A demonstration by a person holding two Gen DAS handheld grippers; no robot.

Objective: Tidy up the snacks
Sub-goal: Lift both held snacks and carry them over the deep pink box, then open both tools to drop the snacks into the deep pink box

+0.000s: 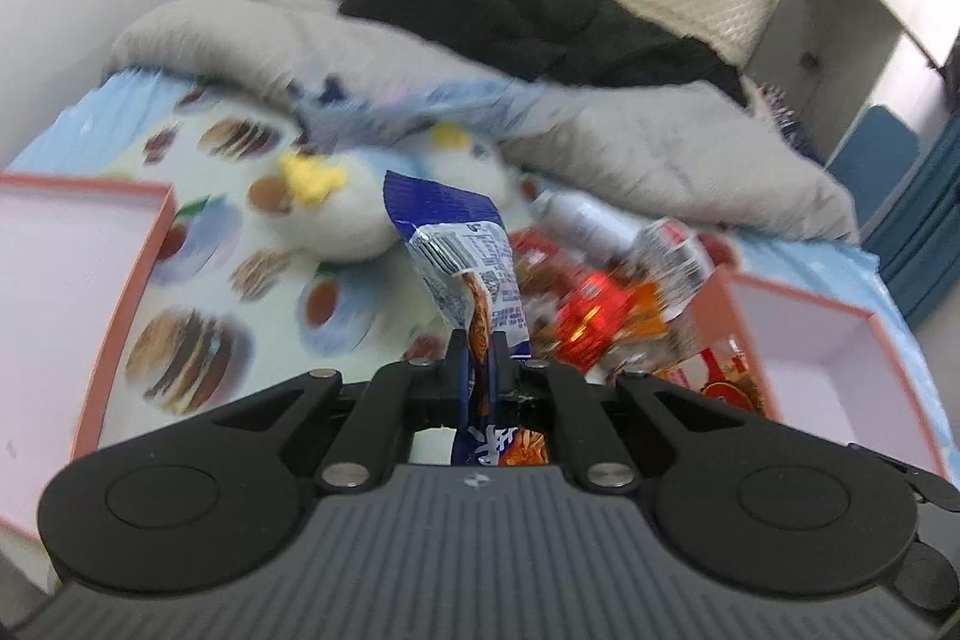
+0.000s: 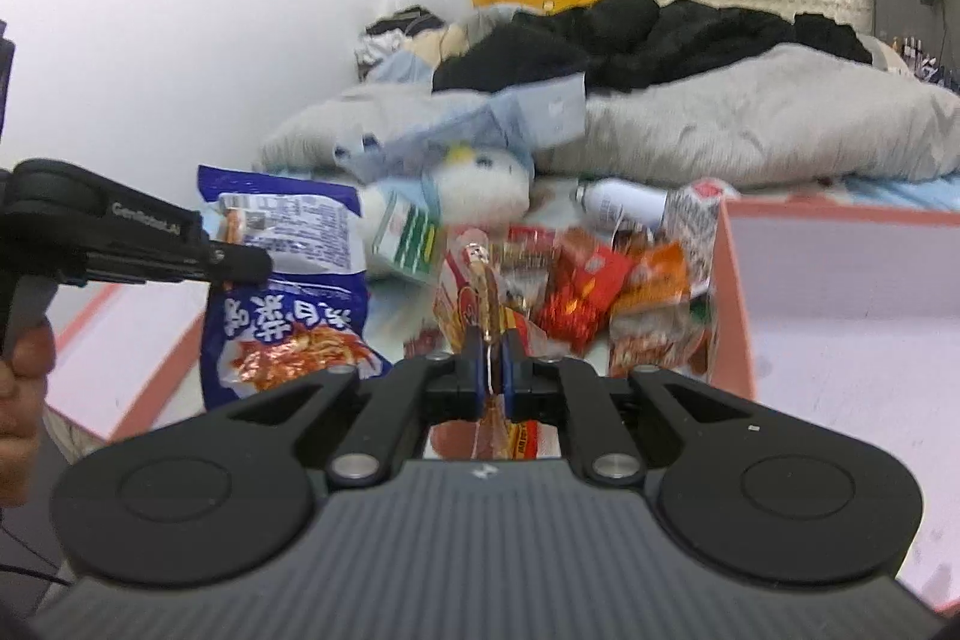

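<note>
My left gripper (image 1: 478, 349) is shut on a blue snack bag (image 1: 462, 256) and holds it above the bed. In the right wrist view the same bag (image 2: 288, 292) hangs from the left gripper (image 2: 240, 263) at the left. My right gripper (image 2: 492, 358) is shut on a thin red and clear snack packet (image 2: 483, 292), lifted over a pile of red and orange snack packets (image 2: 588, 298). The pile also shows in the left wrist view (image 1: 600, 304), to the right of the blue bag.
A pink-rimmed box (image 1: 138, 274) lies at the left and another (image 2: 729, 292) at the right of the pile. A white plush toy (image 1: 336, 214), a white bottle (image 2: 624, 199), a green and white carton (image 2: 408, 238), a grey quilt (image 1: 660, 142) and black clothes lie on the bed.
</note>
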